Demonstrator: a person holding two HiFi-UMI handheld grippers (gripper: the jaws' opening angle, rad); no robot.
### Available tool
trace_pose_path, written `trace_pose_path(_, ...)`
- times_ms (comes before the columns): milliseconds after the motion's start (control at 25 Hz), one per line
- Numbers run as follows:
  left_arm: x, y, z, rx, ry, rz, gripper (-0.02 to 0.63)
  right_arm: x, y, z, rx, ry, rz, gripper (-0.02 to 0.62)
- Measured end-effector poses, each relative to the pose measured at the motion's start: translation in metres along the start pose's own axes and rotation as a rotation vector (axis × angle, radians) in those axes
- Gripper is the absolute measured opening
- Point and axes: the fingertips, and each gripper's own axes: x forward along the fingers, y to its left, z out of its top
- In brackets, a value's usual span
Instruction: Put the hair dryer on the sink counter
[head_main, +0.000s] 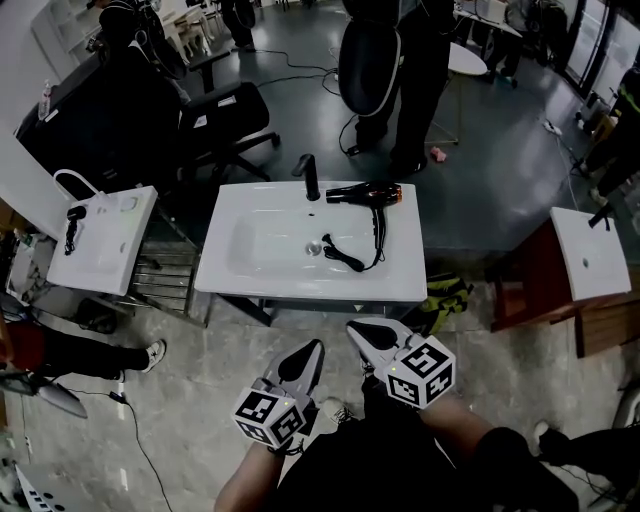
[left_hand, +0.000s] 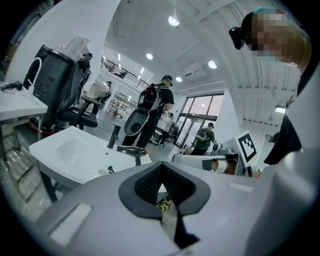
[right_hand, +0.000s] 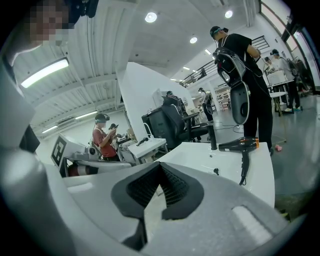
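The black hair dryer with an orange rear ring lies on the white sink counter, at its back right next to the black faucet. Its black cord trails toward the drain. Both grippers are well short of the counter, close to my body. My left gripper is shut with nothing in it. Just to its right, my right gripper is also shut and empty. The left gripper view shows the hair dryer beyond the shut left gripper. The right gripper view shows the hair dryer past the shut right gripper.
A smaller white sink unit stands to the left, and another sink unit to the right. Behind the counter are a black office chair and a standing person. A yellow-green bag lies at the counter's right foot.
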Motion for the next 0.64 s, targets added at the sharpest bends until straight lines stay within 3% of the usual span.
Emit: trace_pose_path(640,0.001,-0.011,-0.005,-0.001,0.007,-0.01,0.003,-0.011,0.0,-0.003,0.008,-0.006,-0.01,0.0)
